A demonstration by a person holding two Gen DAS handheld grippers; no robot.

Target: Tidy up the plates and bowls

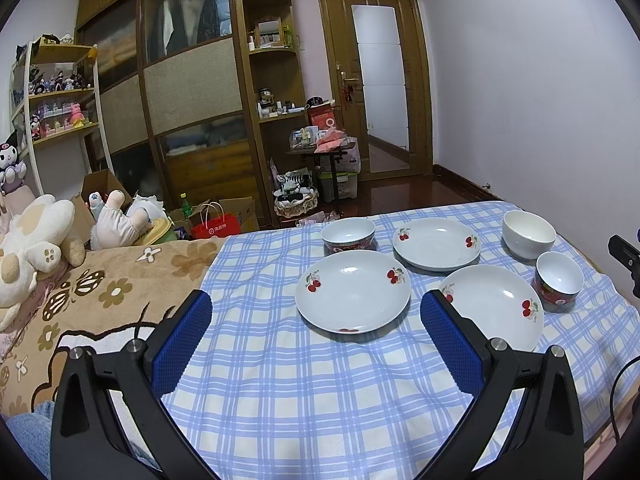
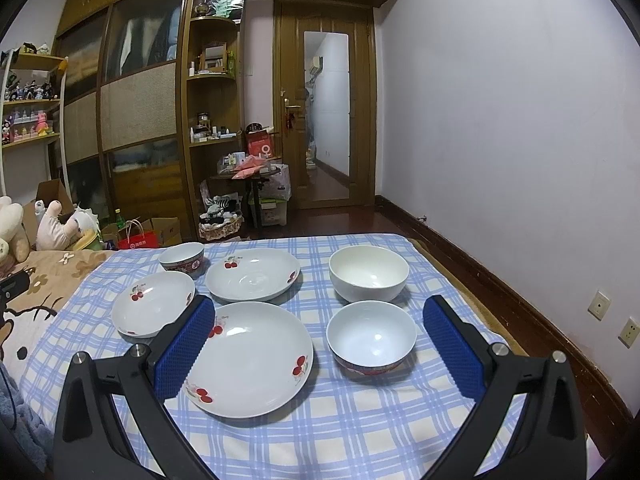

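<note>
Three white cherry-print plates lie on a blue checked cloth (image 1: 304, 400): a left plate (image 1: 353, 290) (image 2: 154, 303), a far plate (image 1: 436, 243) (image 2: 253, 273) and a near plate (image 1: 494, 305) (image 2: 252, 358). A red-patterned bowl (image 1: 348, 235) (image 2: 182, 258) stands behind the left plate. A plain white bowl (image 1: 528, 234) (image 2: 369, 272) and a second red-patterned bowl (image 1: 558, 280) (image 2: 371, 336) stand at the right. My left gripper (image 1: 316, 316) is open and empty, just short of the left plate. My right gripper (image 2: 320, 320) is open and empty, over the near plate and the red-patterned bowl.
The cloth covers a bed with a brown flowered blanket (image 1: 100, 292). Plush toys (image 1: 36, 240) lie at the left. A wardrobe (image 1: 180, 92), shelves and floor clutter stand beyond. A wall (image 2: 500, 120) and a skirting board run along the right. The right gripper's body (image 1: 624, 256) shows at the left view's edge.
</note>
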